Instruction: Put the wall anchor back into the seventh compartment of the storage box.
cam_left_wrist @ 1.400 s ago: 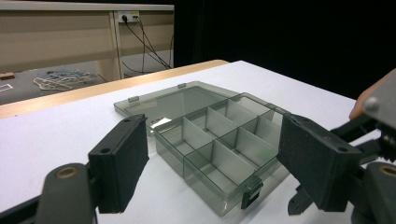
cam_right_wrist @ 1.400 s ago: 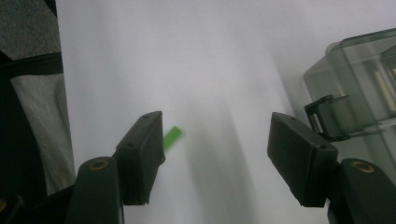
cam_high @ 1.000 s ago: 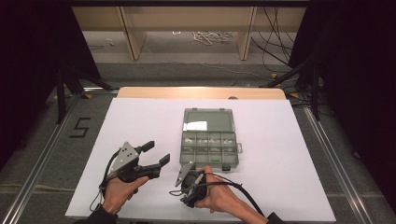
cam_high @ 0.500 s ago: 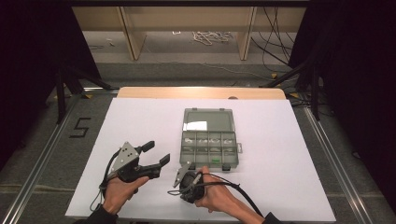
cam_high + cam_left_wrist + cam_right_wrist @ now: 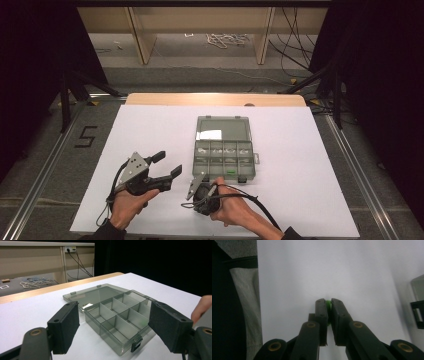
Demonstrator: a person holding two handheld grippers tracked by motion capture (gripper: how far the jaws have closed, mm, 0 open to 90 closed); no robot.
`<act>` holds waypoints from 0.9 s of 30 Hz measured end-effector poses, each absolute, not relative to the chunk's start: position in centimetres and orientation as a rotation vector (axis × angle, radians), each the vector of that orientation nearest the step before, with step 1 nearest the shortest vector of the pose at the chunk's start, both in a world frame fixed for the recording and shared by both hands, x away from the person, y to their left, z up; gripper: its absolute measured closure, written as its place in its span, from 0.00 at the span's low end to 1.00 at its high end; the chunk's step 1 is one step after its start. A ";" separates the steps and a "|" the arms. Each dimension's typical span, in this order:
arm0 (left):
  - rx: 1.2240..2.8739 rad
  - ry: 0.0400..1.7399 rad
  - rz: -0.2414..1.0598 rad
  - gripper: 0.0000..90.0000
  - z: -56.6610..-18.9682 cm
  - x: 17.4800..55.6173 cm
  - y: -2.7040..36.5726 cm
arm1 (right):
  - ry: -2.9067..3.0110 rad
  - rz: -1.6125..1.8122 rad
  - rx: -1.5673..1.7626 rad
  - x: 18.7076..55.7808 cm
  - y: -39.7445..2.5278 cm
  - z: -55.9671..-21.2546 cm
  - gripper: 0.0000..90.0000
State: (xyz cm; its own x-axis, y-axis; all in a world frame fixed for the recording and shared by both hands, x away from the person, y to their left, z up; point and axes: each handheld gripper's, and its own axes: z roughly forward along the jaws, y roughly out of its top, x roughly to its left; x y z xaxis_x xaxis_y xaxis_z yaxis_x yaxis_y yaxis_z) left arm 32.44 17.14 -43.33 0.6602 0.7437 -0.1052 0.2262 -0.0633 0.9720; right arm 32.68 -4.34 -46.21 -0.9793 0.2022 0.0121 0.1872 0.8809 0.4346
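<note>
green piece (image 5: 328,304): a small green thing pinched between the jaw tips, seen in the right gripper view, just above the white desk.
right gripper (image 5: 199,184): clamped on the green piece, near the desk's front edge, just before the box.
compartment box (image 5: 223,149): lid open, mid-desk.
left gripper (image 5: 167,164): jaws wide, empty, facing the box in the left gripper view.
</note>
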 end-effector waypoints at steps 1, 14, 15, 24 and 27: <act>1.618 0.814 0.510 0.26 -43.3 32.4 17.1 | 3.008 0.695 0.318 32.8 -4.5 -46.0 0.94; 1.618 0.818 0.511 0.26 -43.3 32.4 17.1 | 2.970 0.735 0.337 33.6 -5.8 -44.7 0.94; 1.619 0.811 0.513 0.26 -43.3 32.4 17.1 | 2.969 0.736 0.341 33.6 -6.0 -44.6 0.94; 1.617 0.817 0.513 0.26 -43.3 32.4 17.1 | 2.942 0.746 0.358 34.4 -7.1 -43.5 0.94; 1.618 0.815 0.514 0.26 -43.3 32.4 17.1 | 2.931 0.755 0.369 34.7 -7.5 -43.1 0.94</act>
